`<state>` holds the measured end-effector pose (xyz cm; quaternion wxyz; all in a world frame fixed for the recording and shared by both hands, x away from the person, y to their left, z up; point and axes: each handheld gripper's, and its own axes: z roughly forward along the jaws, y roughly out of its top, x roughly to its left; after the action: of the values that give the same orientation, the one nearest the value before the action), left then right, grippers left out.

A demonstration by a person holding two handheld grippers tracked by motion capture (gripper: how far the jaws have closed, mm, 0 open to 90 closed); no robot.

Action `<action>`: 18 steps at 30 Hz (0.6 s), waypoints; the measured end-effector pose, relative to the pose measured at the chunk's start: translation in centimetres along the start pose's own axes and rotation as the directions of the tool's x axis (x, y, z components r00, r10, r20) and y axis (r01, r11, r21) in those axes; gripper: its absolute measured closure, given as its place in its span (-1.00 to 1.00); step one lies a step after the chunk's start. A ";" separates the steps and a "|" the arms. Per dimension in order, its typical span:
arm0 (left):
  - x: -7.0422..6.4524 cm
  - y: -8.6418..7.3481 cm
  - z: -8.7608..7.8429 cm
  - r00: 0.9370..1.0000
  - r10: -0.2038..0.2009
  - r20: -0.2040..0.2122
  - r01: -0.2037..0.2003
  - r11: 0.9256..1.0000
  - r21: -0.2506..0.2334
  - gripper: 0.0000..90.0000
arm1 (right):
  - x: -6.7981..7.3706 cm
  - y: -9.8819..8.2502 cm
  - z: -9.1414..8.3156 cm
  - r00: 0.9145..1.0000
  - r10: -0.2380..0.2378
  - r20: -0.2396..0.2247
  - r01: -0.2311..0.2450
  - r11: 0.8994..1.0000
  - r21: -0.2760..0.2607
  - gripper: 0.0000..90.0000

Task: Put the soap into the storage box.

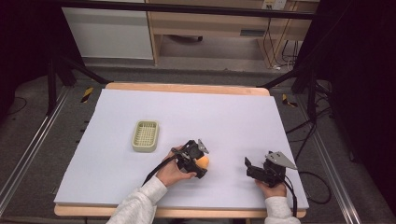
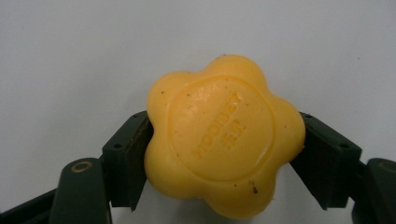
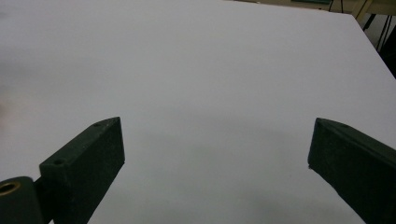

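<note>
A yellow flower-shaped soap bar [image 2: 224, 140] with raised lettering lies on the white table sheet, and my left gripper [image 2: 224, 158] is shut on it, one jaw pressing each side. From above, the soap [image 1: 203, 161] peeks out at the tip of the left gripper [image 1: 200, 164] near the table's middle front. A pale green soap dish [image 1: 145, 136] with a slatted floor rests on the sheet to the left of that hand. My right gripper [image 1: 251, 167] is held at the front right, jaws wide apart over bare sheet [image 3: 215, 154].
The white sheet [image 1: 187, 116] covers a wooden table whose edges show at the back and front. Black frame legs, cables and a wooden cabinet stand on the floor beyond the table.
</note>
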<state>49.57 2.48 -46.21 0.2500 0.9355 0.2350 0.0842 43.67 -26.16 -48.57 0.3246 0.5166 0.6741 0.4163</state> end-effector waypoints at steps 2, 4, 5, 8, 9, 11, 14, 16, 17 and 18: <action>0.0 0.0 -0.1 1.000 0.003 -0.007 -0.003 1.000 -0.003 -0.41 | 0.0 0.0 0.0 1.000 -0.001 0.001 0.001 1.000 0.000 -0.91; 0.0 0.0 -0.2 1.000 0.000 -0.004 0.000 1.000 -0.006 -0.41 | 0.0 0.0 0.0 1.000 0.001 0.001 -0.001 1.000 0.000 -0.91; 0.0 0.0 -0.2 1.000 0.000 -0.004 0.000 1.000 -0.006 -0.41 | 0.0 0.0 0.0 1.000 0.001 0.001 -0.001 1.000 0.000 -0.91; -0.1 0.0 -0.5 1.000 0.003 -0.004 -0.003 1.000 -0.017 -0.41 | 0.0 0.0 0.0 1.000 0.001 0.001 -0.001 1.000 0.000 -0.91; -0.1 0.0 -0.6 1.000 0.003 -0.005 -0.003 1.000 -0.021 -0.41 | 0.0 0.0 0.0 1.000 0.001 0.000 -0.001 1.000 0.000 -0.91; -0.1 0.0 -0.7 1.000 0.002 -0.005 -0.002 1.000 -0.027 -0.41 | 0.0 0.0 0.0 1.000 0.001 0.001 -0.001 1.000 0.000 -0.91; -0.1 -0.2 -0.9 1.000 0.005 -0.010 -0.006 1.000 -0.027 -0.41 | 0.0 0.0 0.0 1.000 0.000 0.001 0.000 1.000 0.000 -0.91; -0.2 -0.3 -1.0 1.000 0.002 -0.007 -0.002 1.000 -0.031 -0.41 | 0.0 0.0 0.0 1.000 0.001 0.001 -0.001 1.000 -0.001 -0.91; -0.2 -0.3 -1.0 1.000 0.002 -0.007 -0.002 1.000 -0.031 -0.41 | 0.0 0.0 0.0 1.000 0.001 0.000 -0.001 1.000 -0.001 -0.91; -0.1 -0.3 -1.0 1.000 -0.001 -0.002 0.001 0.999 -0.035 -0.41 | 0.0 0.0 0.0 1.000 0.001 -0.002 -0.001 1.000 -0.001 -0.91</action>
<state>49.08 3.11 -45.47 0.2661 0.9308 0.2340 0.0893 43.67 -26.16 -48.56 0.3240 0.5165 0.6741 0.4170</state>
